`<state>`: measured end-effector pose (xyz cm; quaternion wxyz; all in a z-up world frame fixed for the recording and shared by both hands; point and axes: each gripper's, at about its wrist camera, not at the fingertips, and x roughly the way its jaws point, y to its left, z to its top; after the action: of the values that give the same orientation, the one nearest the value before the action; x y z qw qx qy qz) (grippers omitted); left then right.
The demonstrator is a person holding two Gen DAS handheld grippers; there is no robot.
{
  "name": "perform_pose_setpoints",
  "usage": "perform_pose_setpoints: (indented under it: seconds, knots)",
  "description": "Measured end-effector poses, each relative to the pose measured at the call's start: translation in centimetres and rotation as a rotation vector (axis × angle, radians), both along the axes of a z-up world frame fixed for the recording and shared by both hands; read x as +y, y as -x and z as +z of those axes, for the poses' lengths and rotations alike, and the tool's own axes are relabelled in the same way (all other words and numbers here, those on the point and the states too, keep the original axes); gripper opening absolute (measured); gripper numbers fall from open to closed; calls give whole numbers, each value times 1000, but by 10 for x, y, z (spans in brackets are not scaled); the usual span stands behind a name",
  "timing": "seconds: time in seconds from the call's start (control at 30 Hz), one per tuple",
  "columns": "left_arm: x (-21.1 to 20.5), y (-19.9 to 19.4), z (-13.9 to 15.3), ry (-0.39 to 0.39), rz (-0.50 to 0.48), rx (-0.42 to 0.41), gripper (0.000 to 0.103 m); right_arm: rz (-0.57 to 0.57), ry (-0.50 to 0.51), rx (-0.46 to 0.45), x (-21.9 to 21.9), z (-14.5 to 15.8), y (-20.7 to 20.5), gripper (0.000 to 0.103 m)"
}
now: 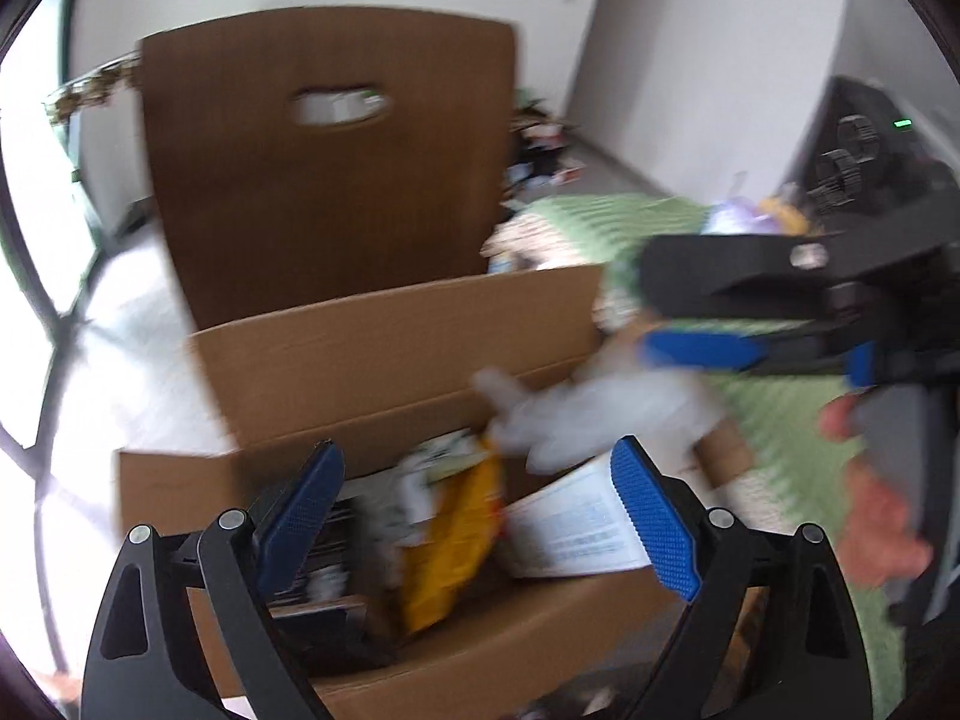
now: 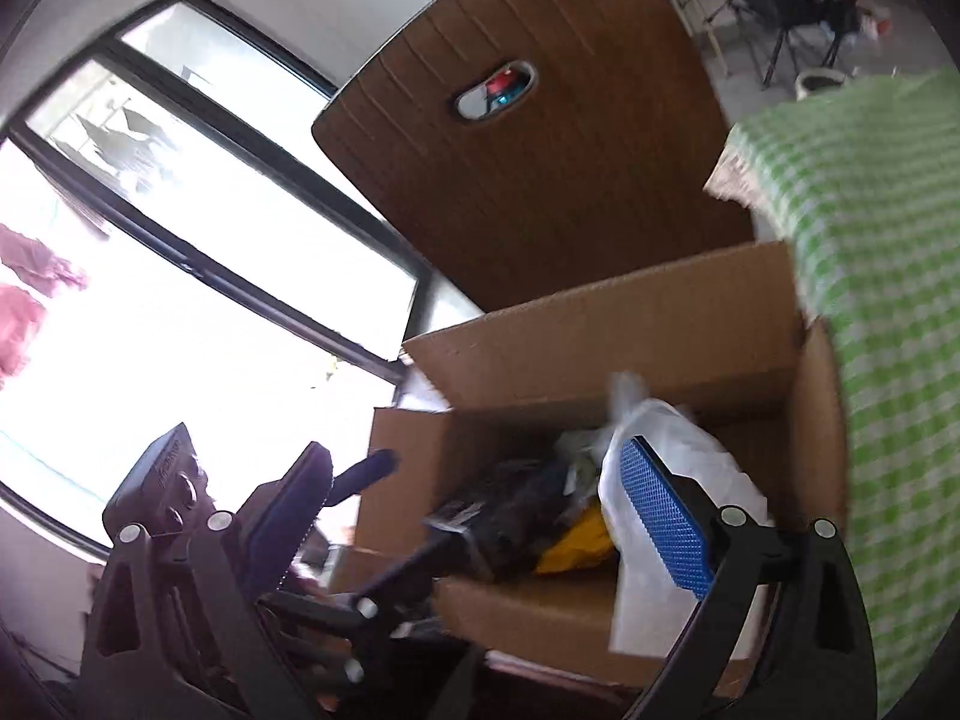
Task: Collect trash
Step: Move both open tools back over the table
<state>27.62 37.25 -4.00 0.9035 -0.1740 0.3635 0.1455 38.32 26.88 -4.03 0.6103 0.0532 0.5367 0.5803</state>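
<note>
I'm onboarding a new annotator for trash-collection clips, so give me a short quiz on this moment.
1. True or false: the left gripper is clamped on a crumpled white plastic bag.
2. Which item lies inside the open brown cardboard box? A) a yellow crinkled wrapper B) a red apple C) a metal fork
3. Fill in: beside the box, on the right, hangs a cloth checked in white and ____.

Key:
1. False; its blue-padded jaws stand wide apart with nothing between them.
2. A.
3. Green.
</note>
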Motion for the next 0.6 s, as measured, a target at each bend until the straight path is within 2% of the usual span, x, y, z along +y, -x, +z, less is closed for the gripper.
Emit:
perform_pose_setpoints:
  seconds: [0.07,0.1,0.2,0.27,0.47,0.57,0.6]
  knots:
    - [-2,-9,-3,60,-28,-39,88,12,-29,42,-1,0,2,92]
    - [1,-14,-9,110,-9,-36,88,13,-40,60,-1,0,2,92]
    - [10,-20,-25,227,59,-3,88,-5,-24,27,-5,5,1,92]
    - [15,-20,-32,253,90,21,88,-10,-17,15,-11,8,-1,92]
    - [16,-9,-29,145,146,73,88,-77,57,-82,-33,12,-5,92]
    - [25,10,-19,66,205,95,88,-101,134,-183,-43,15,0,92]
    - [27,18,-13,23,229,103,88,-120,190,-239,-46,17,4,92]
